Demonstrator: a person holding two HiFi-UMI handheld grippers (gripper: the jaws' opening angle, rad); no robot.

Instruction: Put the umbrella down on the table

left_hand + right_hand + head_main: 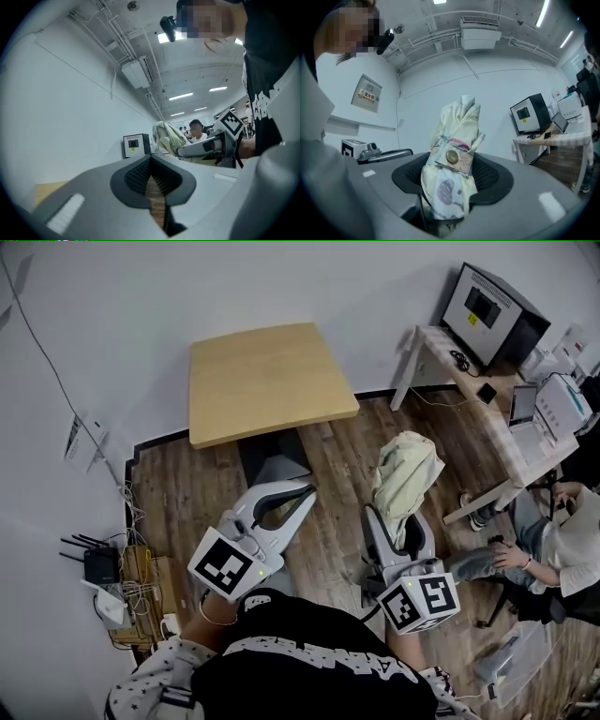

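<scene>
Umbrella (405, 479), folded and strapped, stands upright in the clenched jaws of the right gripper (397, 526), over the wood floor (178, 484) and well short of the table (267, 381); the left gripper (302, 498) is closed on nothing. Step in hand appears to be the carry: next, reach forward-left, lower onto the tabletop, release. White walls; desk (441, 343) with monitor (487, 306) at right.

One umbrella (405, 479) and two grippers were counted: left gripper (302, 495), right gripper (397, 527). Two tables were noted: wooden table (267, 381) and desk (491, 426).
</scene>
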